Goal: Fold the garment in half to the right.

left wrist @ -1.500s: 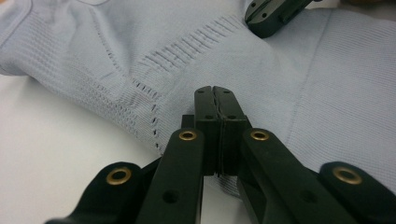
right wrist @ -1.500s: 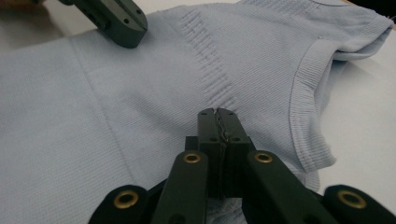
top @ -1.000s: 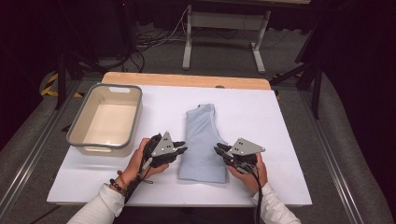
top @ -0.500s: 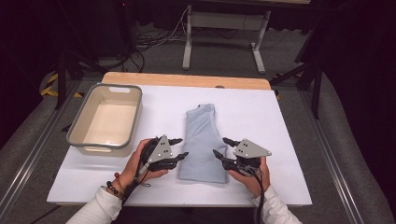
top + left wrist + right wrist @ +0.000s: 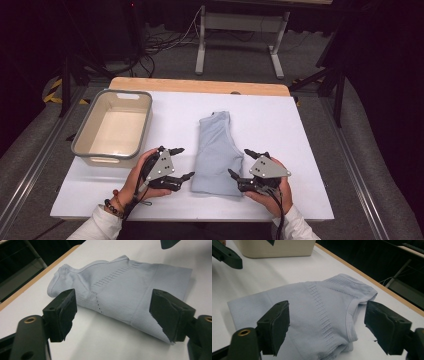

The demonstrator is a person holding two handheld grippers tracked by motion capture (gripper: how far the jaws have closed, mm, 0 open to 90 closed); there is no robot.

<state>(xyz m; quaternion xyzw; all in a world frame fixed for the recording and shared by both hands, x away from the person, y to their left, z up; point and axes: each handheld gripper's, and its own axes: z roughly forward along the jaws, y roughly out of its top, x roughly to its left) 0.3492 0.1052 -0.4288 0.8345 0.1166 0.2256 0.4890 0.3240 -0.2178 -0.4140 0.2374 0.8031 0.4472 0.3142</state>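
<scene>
Two grippers: left gripper (image 5: 178,162) and right gripper (image 5: 243,163) flank the shirt's near end; jaws have just been opening, released, nothing between them.
Shirt: pale blue folded shirt (image 5: 216,152) lies flat mid-table, toward the near edge, right of the bin (image 5: 83,141).
Bin: beige, at the table's (image 5: 310,150) left edge.
Step, judged: fold just let go; next grip likely.
Advice: pinch all layers together at matching edges, lift evenly so the fold holds.

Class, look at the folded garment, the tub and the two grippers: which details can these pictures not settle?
- Folded light-blue garment: its underside and inner layers, hidden by its own fold in all views.
- Beige tub: near inner wall, hidden by its rim in the high view; cut off by the top edge in the right gripper view.
- Left gripper and right gripper: pad faces too small in the high view.
</scene>
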